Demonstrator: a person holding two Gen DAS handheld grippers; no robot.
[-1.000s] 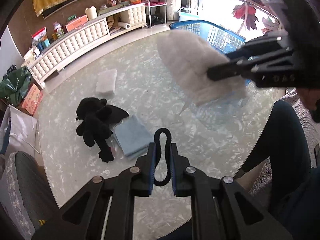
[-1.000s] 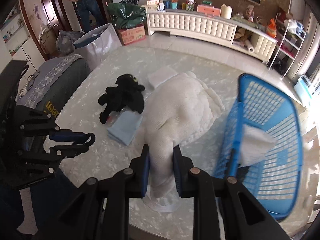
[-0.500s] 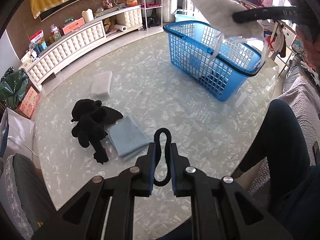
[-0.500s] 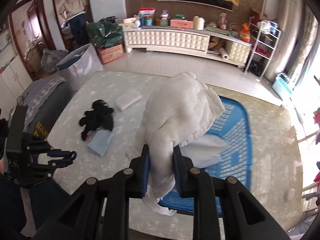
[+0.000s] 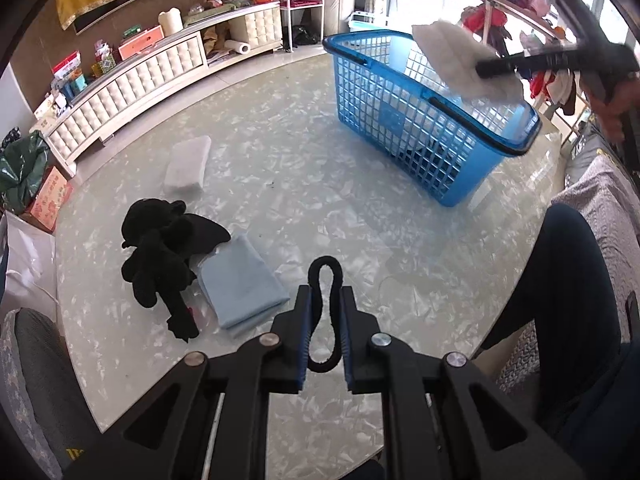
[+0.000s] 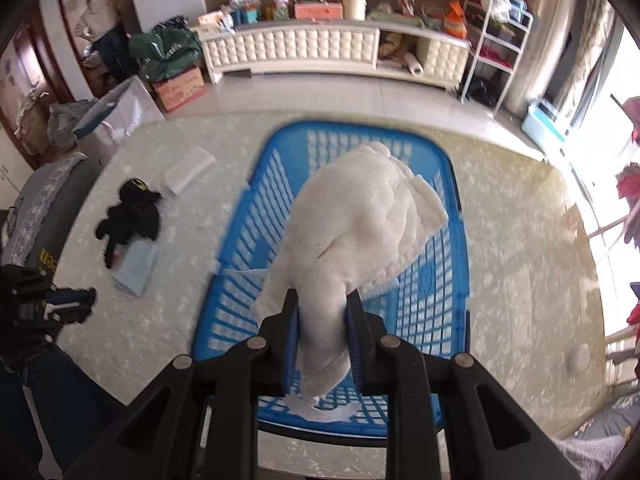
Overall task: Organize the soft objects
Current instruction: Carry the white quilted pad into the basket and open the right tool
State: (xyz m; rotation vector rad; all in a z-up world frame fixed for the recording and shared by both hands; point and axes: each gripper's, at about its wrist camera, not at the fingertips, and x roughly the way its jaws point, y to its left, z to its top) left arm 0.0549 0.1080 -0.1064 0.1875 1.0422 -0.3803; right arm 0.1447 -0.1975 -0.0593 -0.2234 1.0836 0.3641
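**White cloth now held over the basket**

The right gripper [image 6: 322, 332] has carried the crumpled white knitted cloth [image 6: 360, 216] away from the table's middle, where it hung a second ago, and it now hangs directly above the open blue plastic mesh basket [image 6: 436, 304]. Its jaws are closed tight on the cloth's lower fold. The drop looks one release away. The left gripper [image 5: 324, 336] has stayed low at the near edge of the pale marbled glass table [image 5: 360, 240], jaws nearly closed, pinching a black elastic loop [image 5: 325, 312]. At the left a black plush toy [image 5: 164, 248], a folded light-blue cloth [image 5: 240, 280] and a small folded white towel [image 5: 187, 164] await sorting
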